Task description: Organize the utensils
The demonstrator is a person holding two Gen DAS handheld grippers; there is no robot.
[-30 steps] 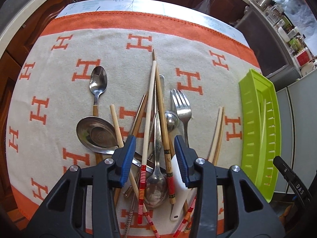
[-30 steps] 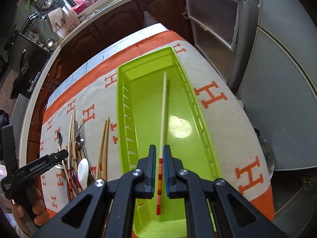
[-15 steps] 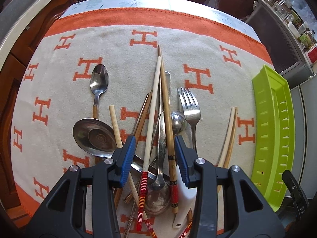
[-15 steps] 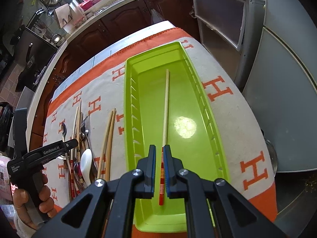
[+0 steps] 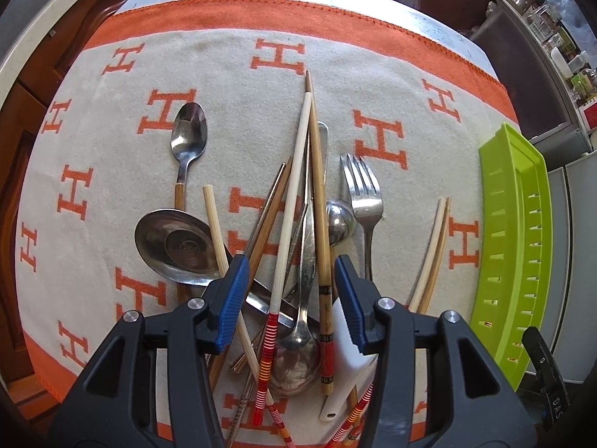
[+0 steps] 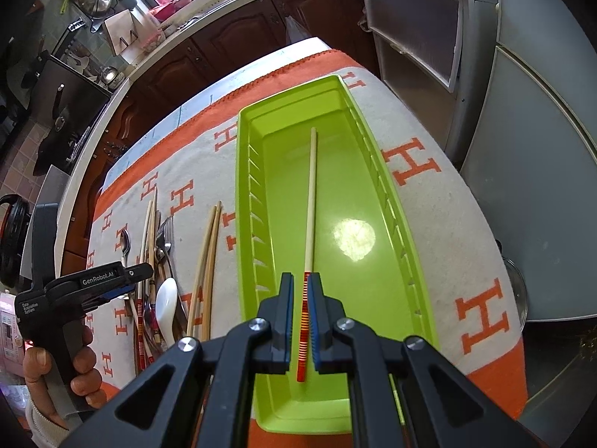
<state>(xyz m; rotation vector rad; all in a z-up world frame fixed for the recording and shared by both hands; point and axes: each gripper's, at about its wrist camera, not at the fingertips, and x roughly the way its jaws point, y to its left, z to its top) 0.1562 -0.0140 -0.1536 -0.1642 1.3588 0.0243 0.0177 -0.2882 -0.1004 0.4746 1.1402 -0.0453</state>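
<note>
Overhead, the left gripper point(image 5: 291, 298) hangs with its jaws wide above a tangled heap of utensils on the beige cloth with orange H letters point(image 5: 231, 74) that covers the tabletop. Directly beneath the gap lie a pale chopstick with a red-striped end point(image 5: 287, 220), a brown wooden chopstick point(image 5: 321, 201) and a steel spoon point(image 5: 298, 351); a steel fork point(image 5: 363, 194) lies at one o'clock, a wood-handled steel spoon point(image 5: 188, 138) at eleven. The right gripper point(image 6: 303, 317) has its jaws narrowed on the striped end of a matching pale chopstick point(image 6: 310, 201), which stretches toward twelve o'clock inside the long lime-green plastic tray point(image 6: 395, 201).
</note>
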